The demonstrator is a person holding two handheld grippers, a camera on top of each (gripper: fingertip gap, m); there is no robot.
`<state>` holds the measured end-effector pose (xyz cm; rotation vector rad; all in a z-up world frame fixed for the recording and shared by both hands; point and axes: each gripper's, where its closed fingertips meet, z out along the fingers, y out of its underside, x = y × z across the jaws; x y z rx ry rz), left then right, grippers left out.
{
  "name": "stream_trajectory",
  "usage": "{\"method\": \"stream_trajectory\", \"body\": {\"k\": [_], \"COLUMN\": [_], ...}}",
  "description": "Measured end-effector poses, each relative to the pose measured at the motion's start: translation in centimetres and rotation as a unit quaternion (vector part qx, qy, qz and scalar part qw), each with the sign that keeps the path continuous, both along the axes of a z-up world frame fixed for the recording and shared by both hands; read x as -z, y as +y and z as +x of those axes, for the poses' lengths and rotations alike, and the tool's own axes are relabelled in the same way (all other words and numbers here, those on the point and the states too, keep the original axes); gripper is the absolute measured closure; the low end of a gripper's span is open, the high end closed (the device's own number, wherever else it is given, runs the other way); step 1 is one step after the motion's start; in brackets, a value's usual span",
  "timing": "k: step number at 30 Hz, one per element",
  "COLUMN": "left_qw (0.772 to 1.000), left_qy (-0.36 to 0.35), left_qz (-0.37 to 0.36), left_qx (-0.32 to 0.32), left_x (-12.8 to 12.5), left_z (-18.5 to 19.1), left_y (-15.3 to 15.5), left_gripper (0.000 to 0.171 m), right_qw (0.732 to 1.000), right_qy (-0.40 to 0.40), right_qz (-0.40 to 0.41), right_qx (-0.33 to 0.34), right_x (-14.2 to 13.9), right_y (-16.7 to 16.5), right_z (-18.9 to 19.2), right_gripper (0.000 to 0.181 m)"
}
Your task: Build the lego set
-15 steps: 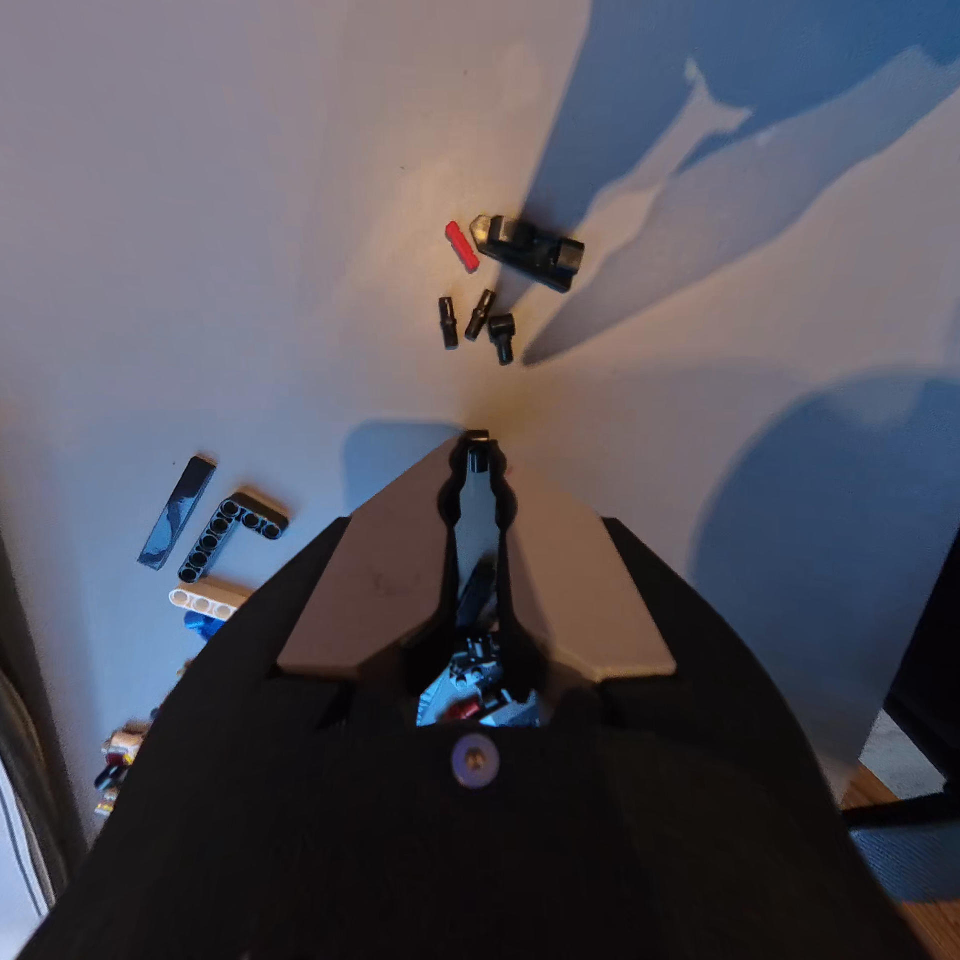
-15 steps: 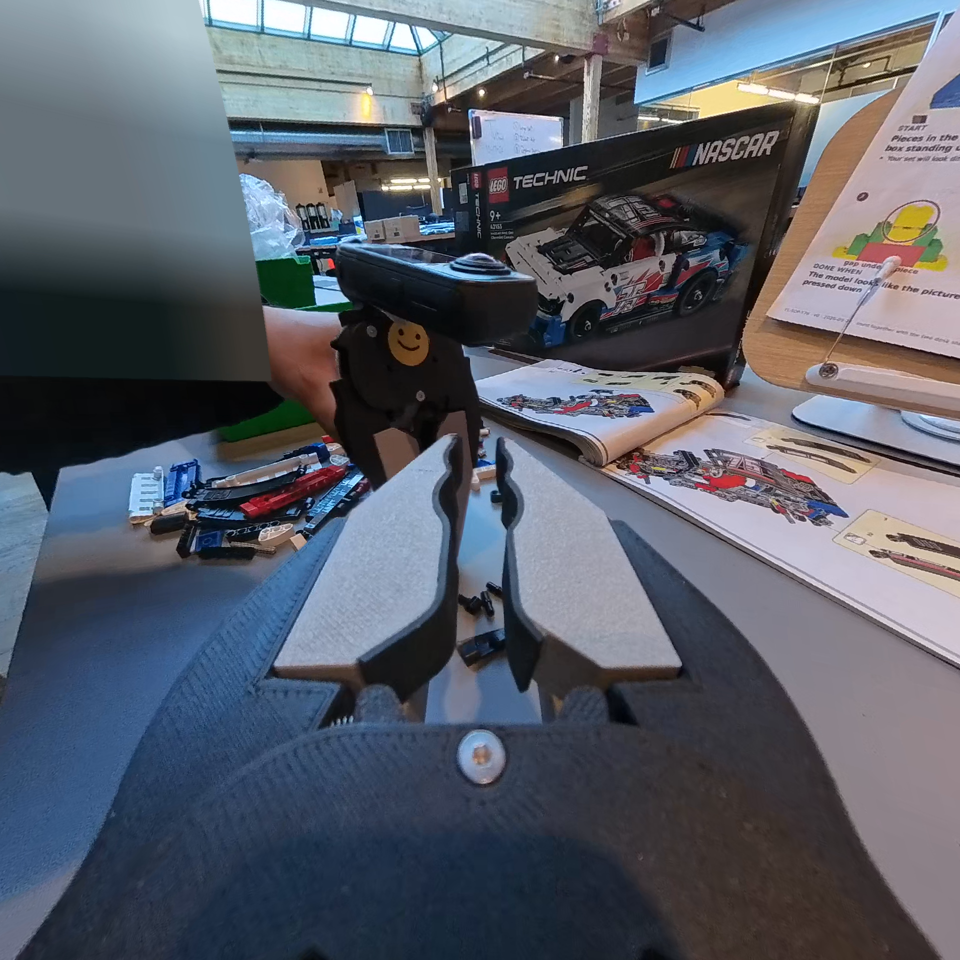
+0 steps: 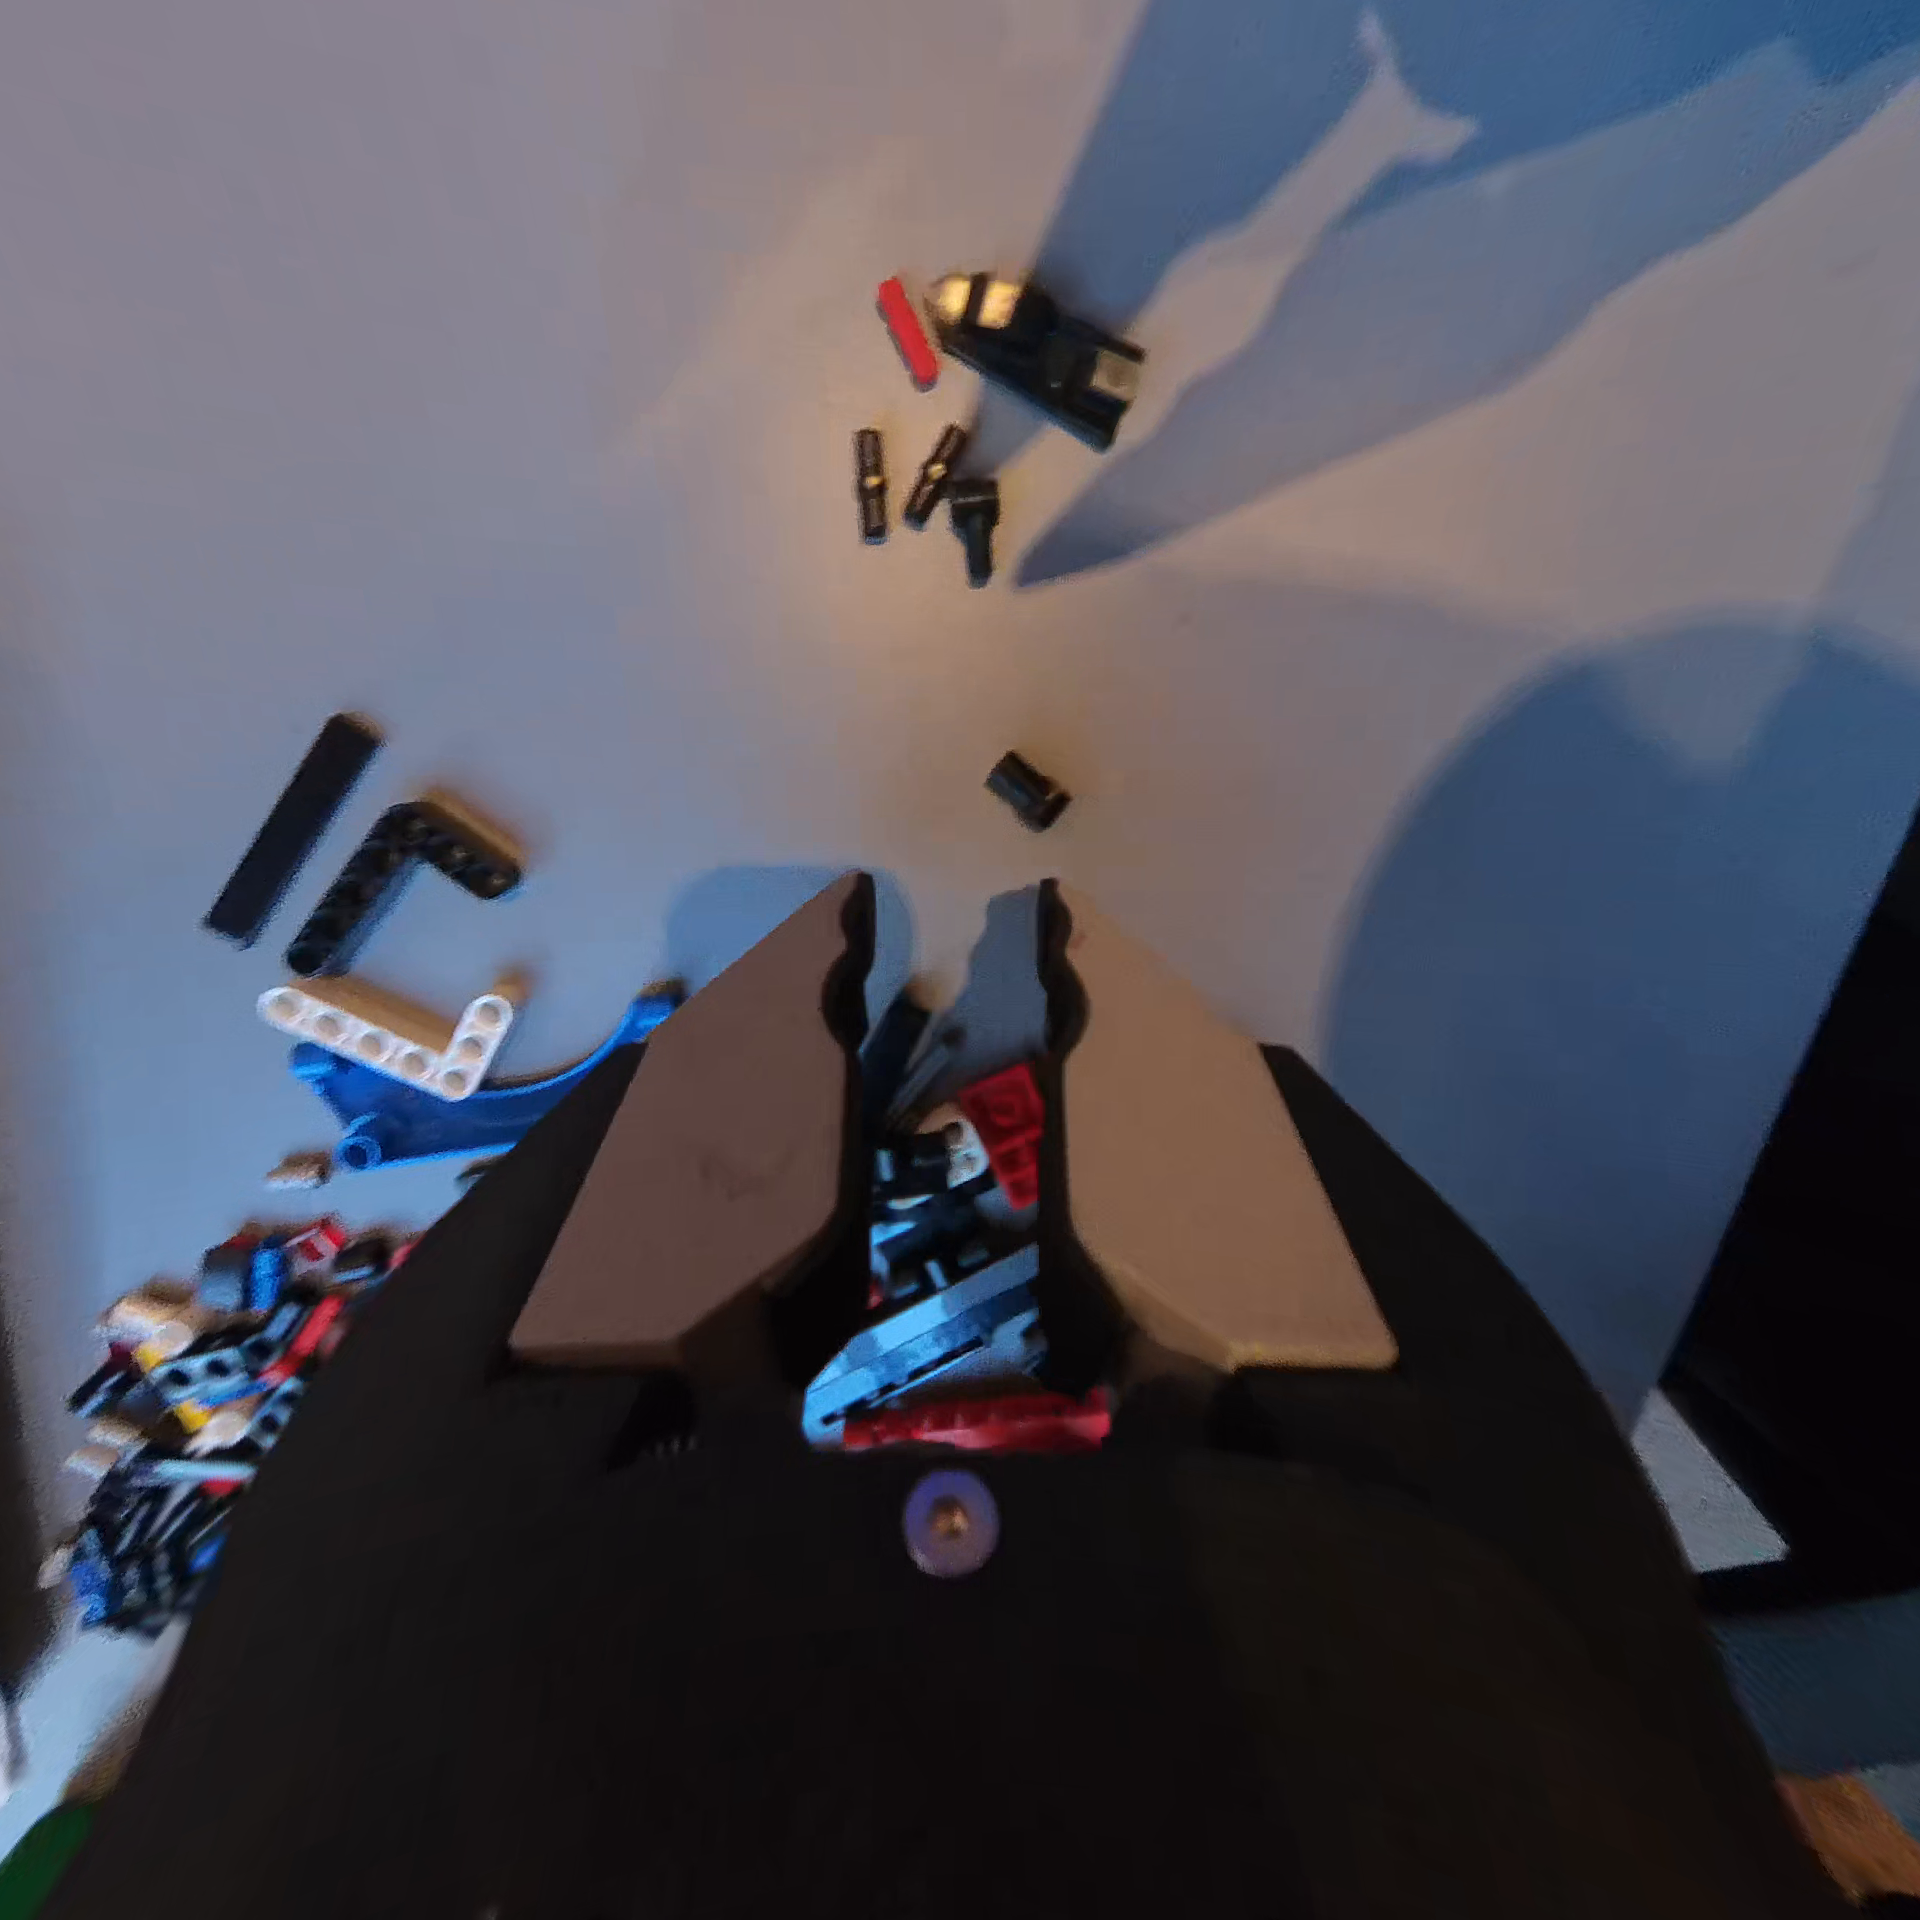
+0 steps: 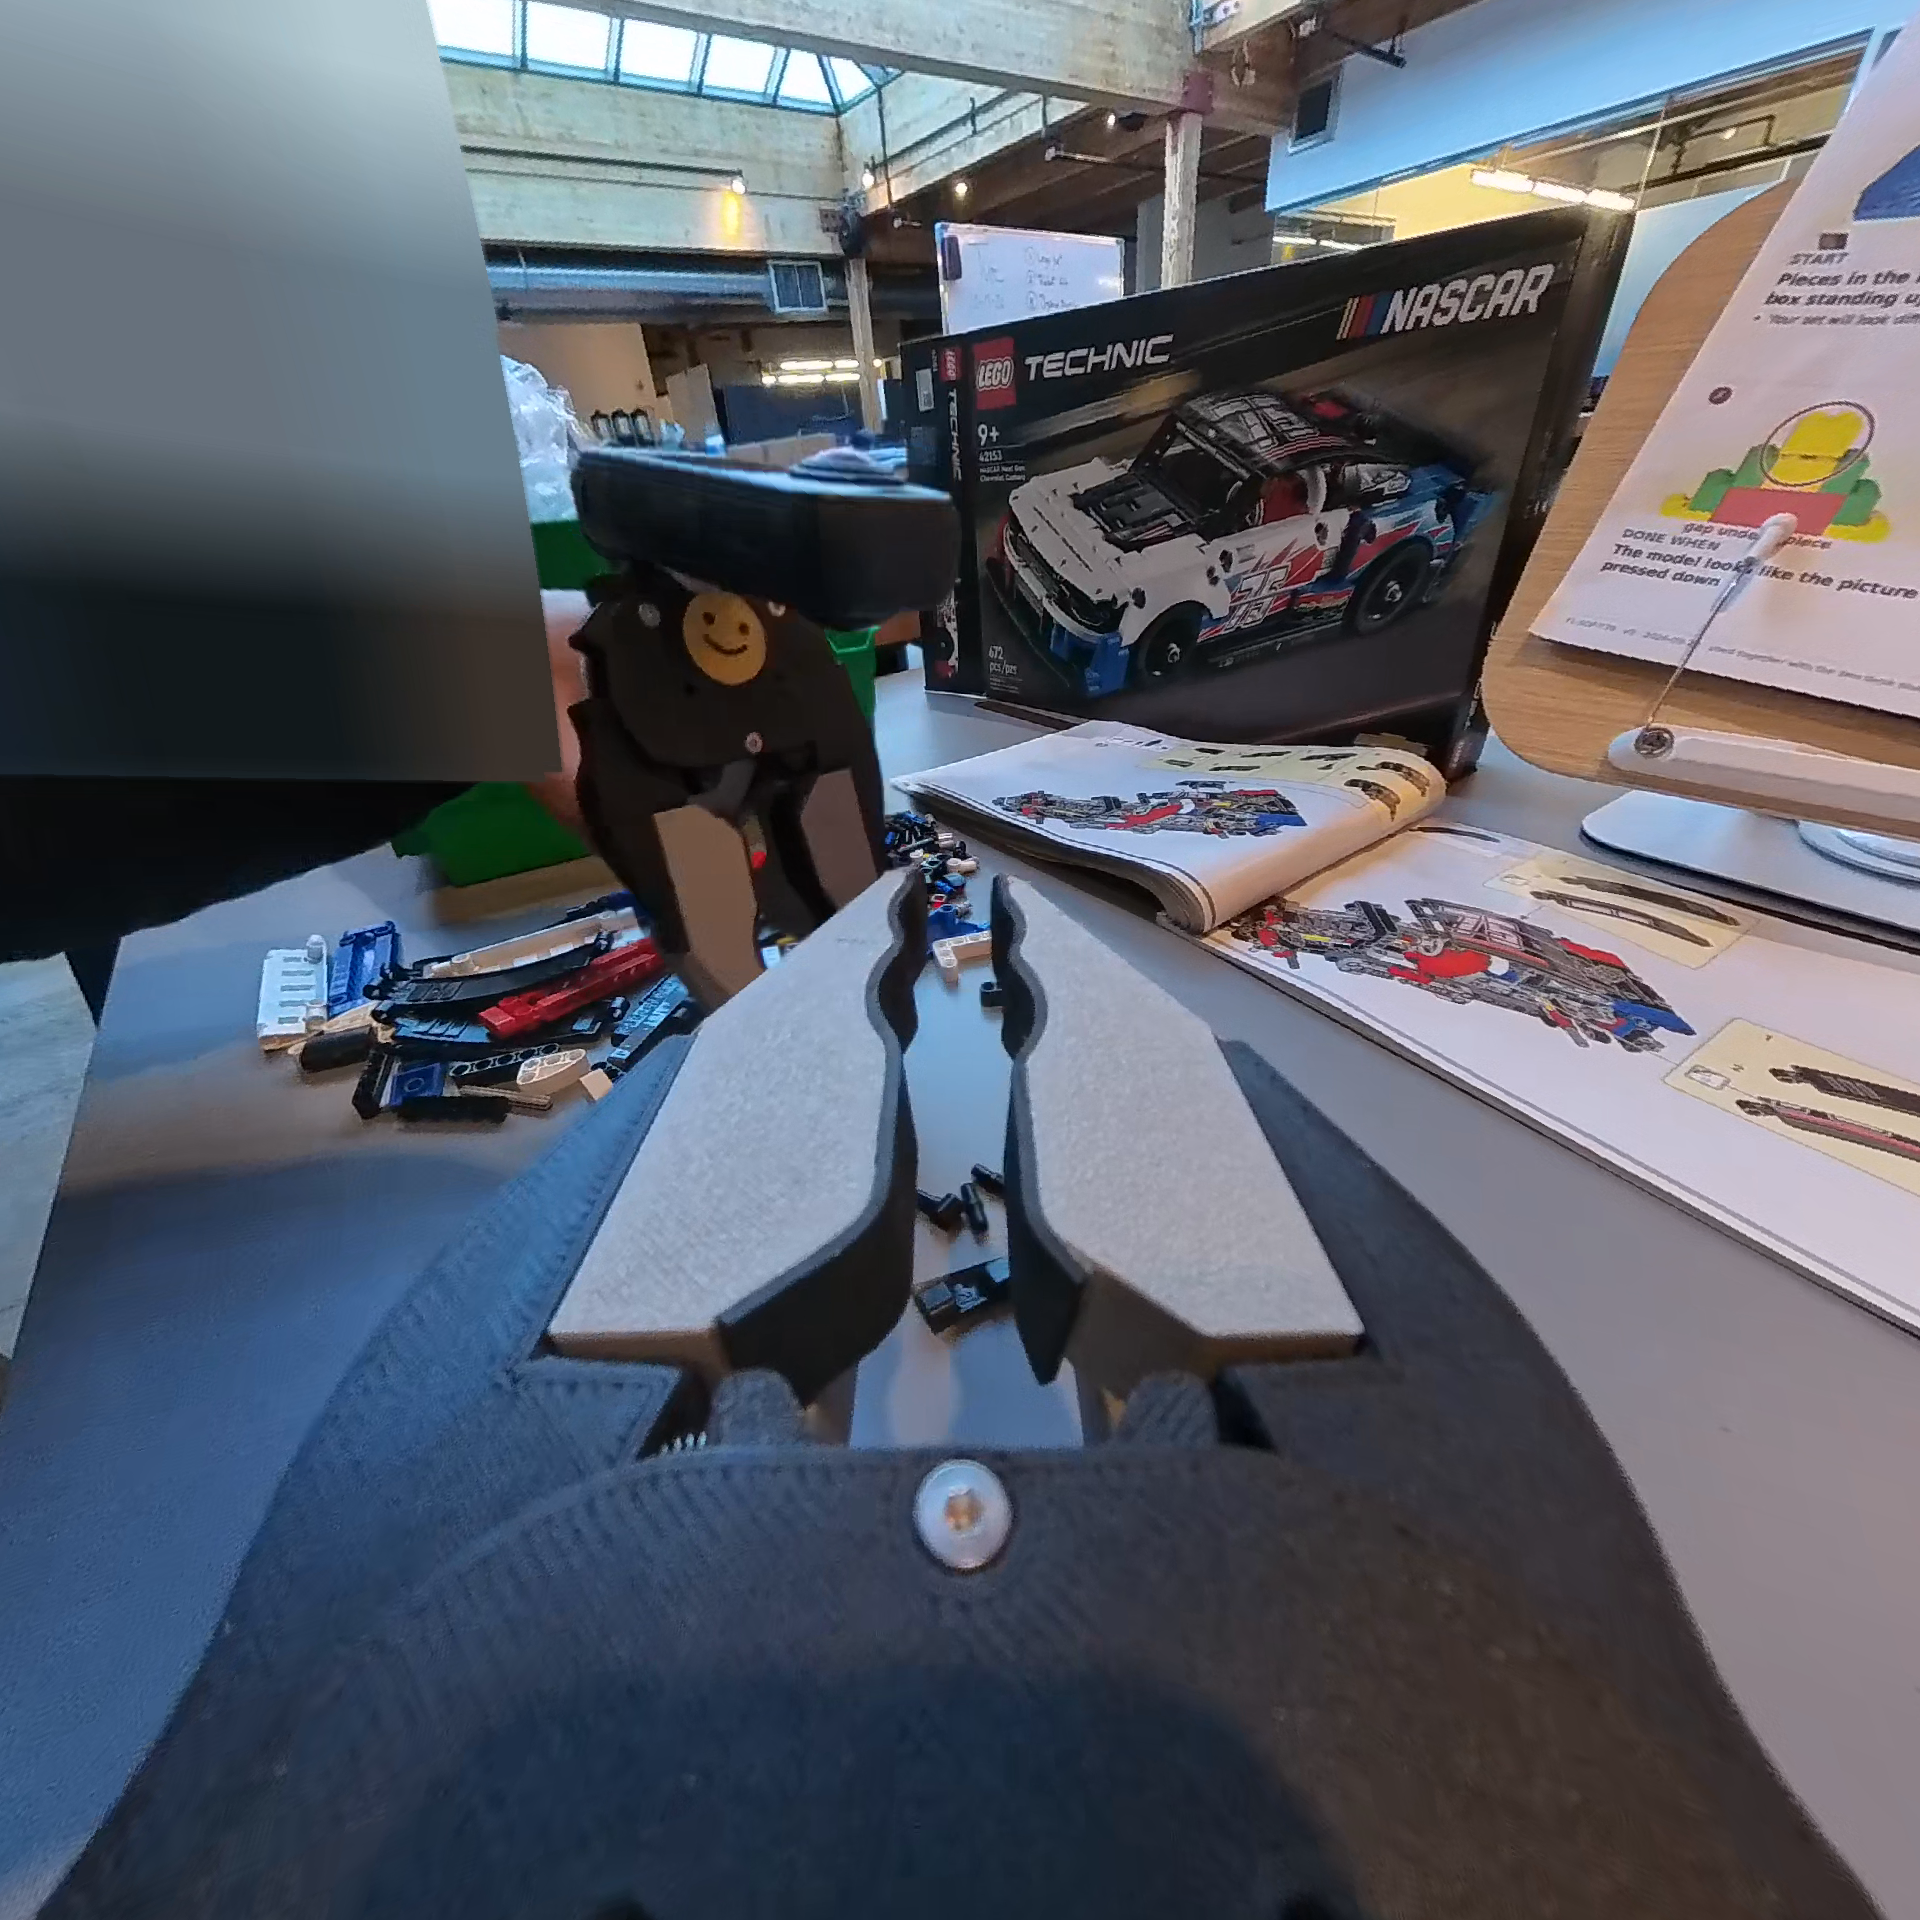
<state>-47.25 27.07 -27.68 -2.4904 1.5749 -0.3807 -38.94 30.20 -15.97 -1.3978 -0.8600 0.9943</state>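
Observation:
My left gripper [image 3: 951, 899] is open and empty above the grey table. A small black connector [image 3: 1027, 792] lies on the table just beyond its tips. Farther out lie three black pins [image 3: 930, 483], a red piece [image 3: 906, 332] and a small black assembly [image 3: 1039, 348]. More loose pieces [image 3: 961, 1174] show under the jaws. My right gripper [image 4: 954, 904] is open by a narrow gap and empty, low over the table. The pins [image 4: 961, 1205] and the black assembly [image 4: 961, 1294] show between its fingers. The left gripper [image 4: 764, 925] hangs over the parts pile ahead of it.
Black beams [image 3: 343, 852], a white L-beam [image 3: 395, 1034], a blue curved piece [image 3: 468, 1091] and a mixed pile [image 3: 187, 1403] lie at the left. The set's box [image 4: 1247, 499], an open instruction booklet [image 4: 1195, 821], a sheet stand [image 4: 1766, 468] and a green bin [image 4: 488, 831] stand behind.
My left gripper was shut on the small black connector; it has opened, the connector lies on the table, and the gripper has drawn back over the pile. The right gripper has hardly moved.

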Motion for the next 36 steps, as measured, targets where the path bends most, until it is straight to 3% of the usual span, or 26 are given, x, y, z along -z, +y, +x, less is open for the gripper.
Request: {"method": "stream_trajectory", "body": {"k": [4,7,9,13,16,20,23,26,30,36], "left_qw": [0.999,1.0,0.999,0.999,0.999,0.997,0.989,0.968,0.921,0.859], "left_qy": [-0.022,-0.017,-0.027,-0.035,-0.037,-0.058,-0.081,-0.127,-0.193,-0.299], "left_qz": [-0.042,-0.02,-0.025,-0.014,-0.003,0.029,0.073,0.122,0.2,0.266], "left_qx": [-0.005,-0.003,-0.005,-0.002,-0.014,-0.044,-0.1,-0.179,-0.272,-0.318], "left_x": [0.4,1.1,1.1,1.1,0.6,-1.4,-3.4,-5.5,-7.5,-8.3], "left_z": [1.6,2.3,3.4,5.0,4.8,3.1,0.5,-2.3,-5.7,-6.5], "left_y": [-1.5,-1.1,-1.0,0.0,0.4,0.0,-0.9,-2.2,-4.0,-6.2], "left_gripper": [0.143,0.166,0.166,0.165,0.15,0.147,0.147,0.147,0.145,0.138], "right_qw": [1.0,1.0,1.0,1.0,1.0,1.0,1.0,1.0,1.0,1.0], "right_qy": [0.007,0.003,0.001,0.0,0.0,0.001,0.001,0.002,-0.005,-0.028], "right_qz": [-0.004,-0.002,0.0,0.002,0.003,0.003,0.003,0.0,0.006,0.002], "right_qx": [0.001,-0.001,-0.003,-0.004,0.0,0.0,0.0,0.0,0.003,0.006], "right_x": [-0.1,-0.1,0.0,0.0,-0.1,-0.1,-0.1,-0.1,0.1,1.3], "right_y": [0.1,0.0,-0.1,-0.2,-0.1,-0.1,-0.1,-0.1,-0.1,0.1], "right_z": [0.2,0.0,-0.1,-0.1,0.1,0.2,0.2,0.2,-0.1,-1.2], "right_gripper": [0.173,0.173,0.173,0.174,0.175,0.174,0.174,0.174,0.175,0.174]}}
